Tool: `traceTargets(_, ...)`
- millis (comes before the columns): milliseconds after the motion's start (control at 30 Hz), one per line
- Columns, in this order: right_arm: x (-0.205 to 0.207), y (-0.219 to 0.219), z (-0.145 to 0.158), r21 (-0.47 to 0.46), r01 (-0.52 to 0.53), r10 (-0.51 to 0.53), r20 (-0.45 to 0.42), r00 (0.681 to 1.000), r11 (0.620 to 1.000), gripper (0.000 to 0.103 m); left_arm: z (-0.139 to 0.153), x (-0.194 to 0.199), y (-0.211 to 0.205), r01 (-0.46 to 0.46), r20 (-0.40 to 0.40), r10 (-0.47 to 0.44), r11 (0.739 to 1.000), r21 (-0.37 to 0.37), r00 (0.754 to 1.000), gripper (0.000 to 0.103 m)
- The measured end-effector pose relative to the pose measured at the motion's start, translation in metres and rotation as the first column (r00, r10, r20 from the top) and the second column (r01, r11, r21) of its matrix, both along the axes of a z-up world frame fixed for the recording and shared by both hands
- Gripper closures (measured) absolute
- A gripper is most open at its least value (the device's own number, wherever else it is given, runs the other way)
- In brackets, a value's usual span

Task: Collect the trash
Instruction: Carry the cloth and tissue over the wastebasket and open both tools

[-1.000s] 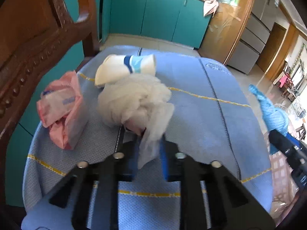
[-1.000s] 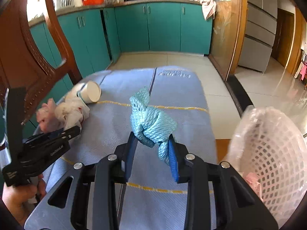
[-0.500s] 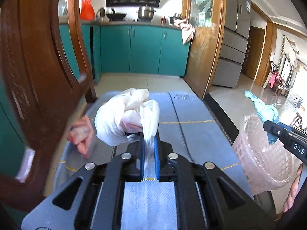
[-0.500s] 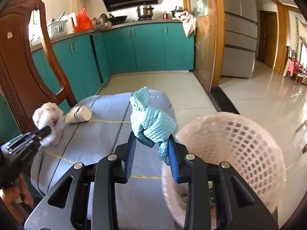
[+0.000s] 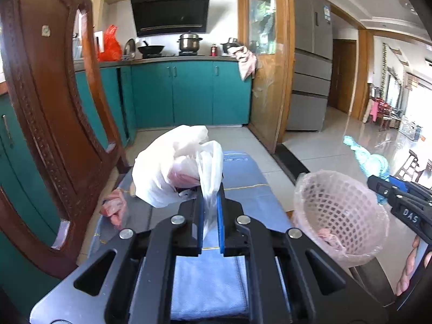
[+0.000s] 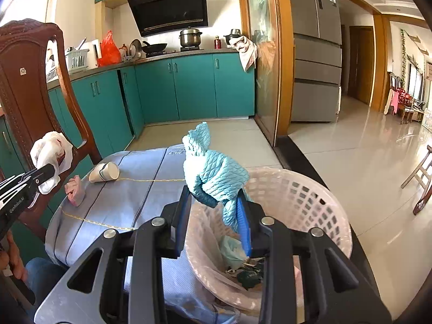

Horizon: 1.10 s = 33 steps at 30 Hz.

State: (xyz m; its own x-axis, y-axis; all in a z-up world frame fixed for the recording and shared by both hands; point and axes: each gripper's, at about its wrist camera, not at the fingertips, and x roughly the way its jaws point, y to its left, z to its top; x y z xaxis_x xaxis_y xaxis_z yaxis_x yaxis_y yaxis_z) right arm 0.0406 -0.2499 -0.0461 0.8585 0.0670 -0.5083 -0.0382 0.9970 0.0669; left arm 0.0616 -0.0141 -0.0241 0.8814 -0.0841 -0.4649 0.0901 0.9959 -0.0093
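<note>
The left gripper (image 5: 210, 202), angled downward, pinches a crumpled white plastic bag (image 5: 172, 167) aloft, left of the pink mesh plastic basket (image 5: 337, 216). The right gripper (image 6: 214, 210) clamps a bunched light-blue quilted cloth (image 6: 213, 172) above that basket's rim. Only the right wrist view shows the tipped white paper cup (image 6: 105, 172) on the blue-grey tablecloth (image 6: 129, 199), left of the basket, beside a crumpled pink wrapper (image 6: 75, 191).
</note>
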Motion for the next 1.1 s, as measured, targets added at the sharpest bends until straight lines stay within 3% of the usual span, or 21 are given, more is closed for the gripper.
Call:
traceTargets(533, -0.014, -0.045, -0.009, 0.021, 0.076, -0.075, -0.013, 0.997, 0.997, 0.071, -0.001, 0.0, -0.079, 0.184, -0.023, -0.184, 0.983, -0.008, 0.983, 0.094)
traceTargets(633, -0.015, -0.059, -0.01, 0.029, 0.101, -0.1, -0.014, 0.995, 0.995, 0.07, -0.007, 0.008, -0.1, 0.279, -0.035, -0.281, 0.959, -0.048, 0.959, 0.094)
traceTargets(767, -0.017, -0.082, -0.015, 0.043, 0.141, -0.139, -0.028, 0.99, 0.989, 0.07, -0.024, 0.029, -0.136, 0.402, -0.091, -0.413, 0.908, -0.115, 0.906, 0.094)
traceTargets(967, -0.017, -0.102, -0.024, 0.059, 0.173, -0.17, -0.051, 0.984, 0.983, 0.07, -0.053, 0.061, -0.174, 0.47, -0.177, -0.494, 0.867, -0.164, 0.851, 0.094)
traceTargets(1000, -0.017, -0.103, -0.025, 0.06, 0.176, -0.173, -0.053, 0.983, 0.983, 0.07, -0.056, 0.064, -0.177, 0.473, -0.184, -0.5, 0.864, -0.17, 0.846, 0.092)
traceTargets(1067, -0.016, -0.106, -0.027, 0.062, 0.18, -0.176, -0.058, 0.983, 0.982, 0.07, -0.061, 0.072, -0.182, 0.476, -0.202, -0.507, 0.86, -0.184, 0.838, 0.068)
traceTargets(1100, -0.014, -0.105, -0.028, 0.064, 0.181, -0.177, -0.061, 0.982, 0.981, 0.07, -0.063, 0.073, -0.183, 0.464, -0.207, -0.495, 0.867, -0.181, 0.844, 0.039)
